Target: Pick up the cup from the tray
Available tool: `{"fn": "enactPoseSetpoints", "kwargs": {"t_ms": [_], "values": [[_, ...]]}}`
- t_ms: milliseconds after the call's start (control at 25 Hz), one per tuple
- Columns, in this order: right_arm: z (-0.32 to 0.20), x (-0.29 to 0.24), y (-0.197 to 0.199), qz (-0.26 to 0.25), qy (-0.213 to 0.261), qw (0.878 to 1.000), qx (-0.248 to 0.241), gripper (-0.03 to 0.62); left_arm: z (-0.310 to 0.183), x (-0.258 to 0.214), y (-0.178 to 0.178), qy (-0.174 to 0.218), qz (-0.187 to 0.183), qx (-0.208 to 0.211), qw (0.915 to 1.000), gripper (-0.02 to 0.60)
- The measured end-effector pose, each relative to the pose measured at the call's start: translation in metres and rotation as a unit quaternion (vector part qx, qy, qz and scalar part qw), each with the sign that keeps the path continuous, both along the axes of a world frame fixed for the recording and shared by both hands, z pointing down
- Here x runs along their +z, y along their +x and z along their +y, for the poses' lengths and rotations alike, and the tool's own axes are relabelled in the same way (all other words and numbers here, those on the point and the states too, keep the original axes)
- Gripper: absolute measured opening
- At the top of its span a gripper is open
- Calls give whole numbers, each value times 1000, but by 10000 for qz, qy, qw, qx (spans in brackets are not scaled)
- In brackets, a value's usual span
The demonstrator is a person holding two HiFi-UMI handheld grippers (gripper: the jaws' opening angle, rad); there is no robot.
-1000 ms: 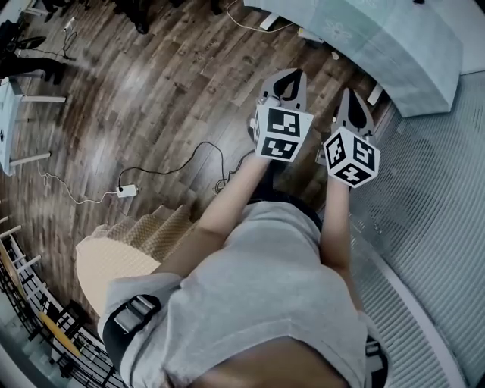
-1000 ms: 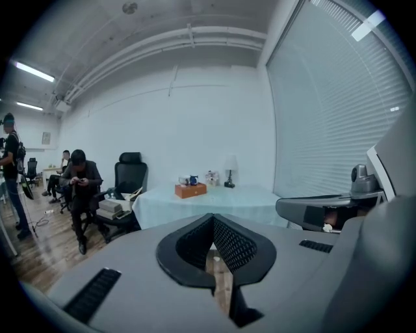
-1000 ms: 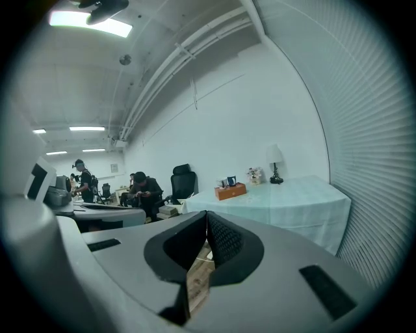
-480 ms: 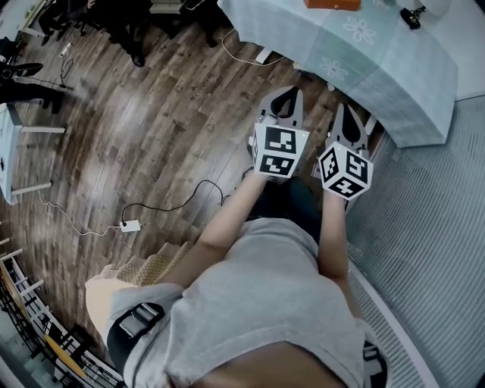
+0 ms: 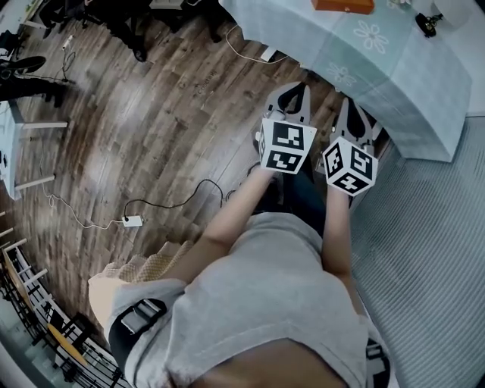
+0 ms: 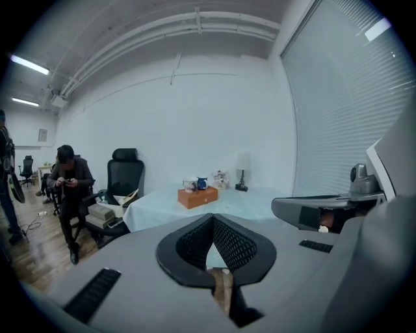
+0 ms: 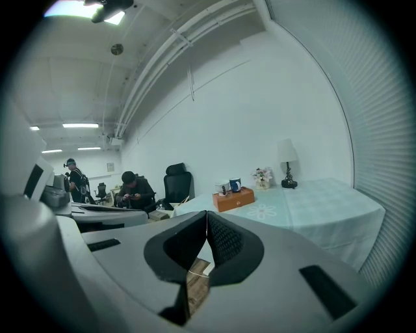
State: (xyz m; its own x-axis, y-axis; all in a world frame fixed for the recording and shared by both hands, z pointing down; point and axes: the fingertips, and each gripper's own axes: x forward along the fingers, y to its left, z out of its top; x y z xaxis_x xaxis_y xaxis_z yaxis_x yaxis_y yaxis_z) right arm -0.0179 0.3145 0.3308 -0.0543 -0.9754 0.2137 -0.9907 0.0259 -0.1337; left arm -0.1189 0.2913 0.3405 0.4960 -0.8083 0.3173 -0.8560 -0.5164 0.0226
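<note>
An orange tray (image 6: 197, 197) stands on a table with a pale cloth (image 5: 379, 68), still some way ahead of me. It carries a white cup (image 6: 190, 185) and a blue cup (image 6: 202, 183). The right gripper view also shows the tray (image 7: 234, 199) with the white cup (image 7: 224, 188) and the blue cup (image 7: 235, 185). In the head view only the tray's edge (image 5: 345, 5) shows at the top. My left gripper (image 5: 295, 89) and right gripper (image 5: 355, 106) are held side by side over the wooden floor, pointing at the table. Both are shut with nothing in them.
A small lamp (image 6: 242, 175) and flowers (image 6: 221, 179) stand behind the tray. A seated person (image 6: 68, 188) and a black office chair (image 6: 125, 175) are to the table's left. A cable with a plug block (image 5: 130, 221) lies on the floor. Window blinds (image 6: 338, 117) run along the right.
I have walked toward the table with both grippers held out together. The table fills more of the head view's top, and the orange tray has come into sight there.
</note>
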Motion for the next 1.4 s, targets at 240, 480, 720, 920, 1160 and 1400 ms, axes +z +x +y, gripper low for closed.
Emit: {"fn": "enactPoseSetpoints", "kwargs": {"t_ms": [240, 480, 720, 920, 1160, 1400], "values": [[-74, -1, 35, -47, -26, 9999, -137, 8, -69, 0, 35, -19, -50, -96, 9999, 6], [-144, -8, 67, -36, -15, 9995, -327, 8, -134, -7, 70, -40, -55, -226, 9997, 6], [-202, -6, 95, -54, -66, 9988, -477, 8, -190, -8, 98, -33, -92, -362, 9993, 6], [-235, -1, 112, -33, -137, 9982, -578, 9, -223, -1, 114, -112, -96, -449, 9989, 6], [-263, 6, 124, -6, -228, 9979, -601, 9, -250, 13, 126, -289, -143, -471, 9984, 6], [-299, 19, 123, 27, -328, 9975, -629, 9, -287, 23, 128, -337, -165, -398, 9985, 6]]}}
